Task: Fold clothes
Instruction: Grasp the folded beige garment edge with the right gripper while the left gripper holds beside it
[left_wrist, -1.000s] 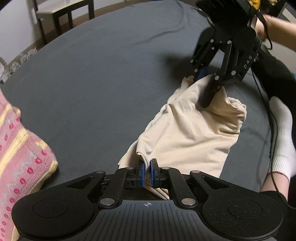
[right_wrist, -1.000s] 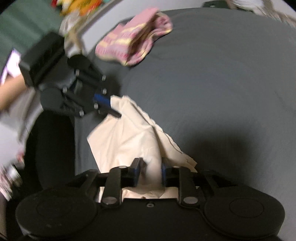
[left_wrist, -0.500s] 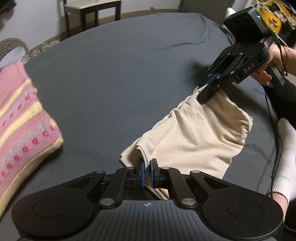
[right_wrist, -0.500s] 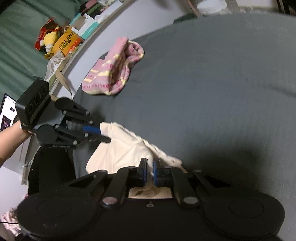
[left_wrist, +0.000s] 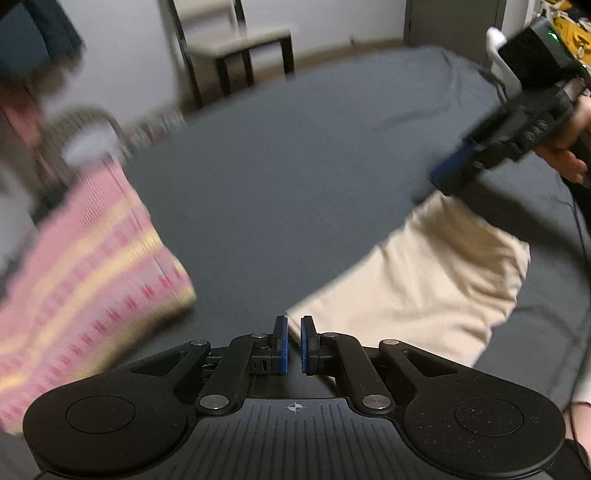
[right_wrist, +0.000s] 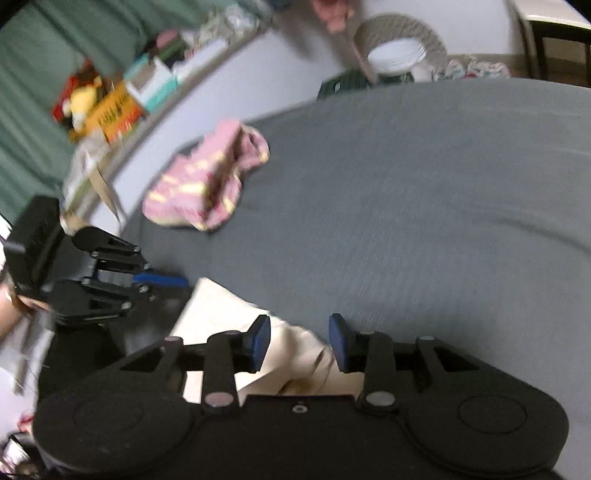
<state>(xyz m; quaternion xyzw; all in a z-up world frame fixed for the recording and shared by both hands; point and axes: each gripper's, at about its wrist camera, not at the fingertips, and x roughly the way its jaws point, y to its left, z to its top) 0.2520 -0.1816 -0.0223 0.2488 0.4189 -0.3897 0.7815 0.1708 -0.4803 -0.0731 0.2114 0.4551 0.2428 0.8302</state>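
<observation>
cream garment: a beige/cream piece of clothing (left_wrist: 436, 280) lies on the dark grey bed cover (left_wrist: 295, 166), doubled into a rough slab with a soft rolled edge on the person's side. Can't tell what kind of garment it is.

left gripper: the left gripper (left_wrist: 292, 345) sits low at the garment's near corner. Its blue-padded fingers (left_wrist: 281, 343) are nearly pressed together with a thin slit between them, and whether any cloth is in that slit doesn't show — the frame is smeared with motion.

right gripper: the right gripper (right_wrist: 300, 341) hangs over the other end of the cream cloth with its fingers (right_wrist: 338, 341) spread wide and nothing between them. The cloth simply lies below the gap.

why it's set up like this: one gripper at each end of the piece fits either laying down a fold or taking hold for a new one. The pictures don't settle which.

pink knit: a pink-and-yellow striped knit (right_wrist: 207, 184) sits crumpled near the bed's edge, well apart from the cream piece, and is not neatly folded.

containers: a woven basket (right_wrist: 400, 40) beyond the bed holds something white. A shelf by the green curtain carries boxes and a yellow plush, too blurry to name.
</observation>
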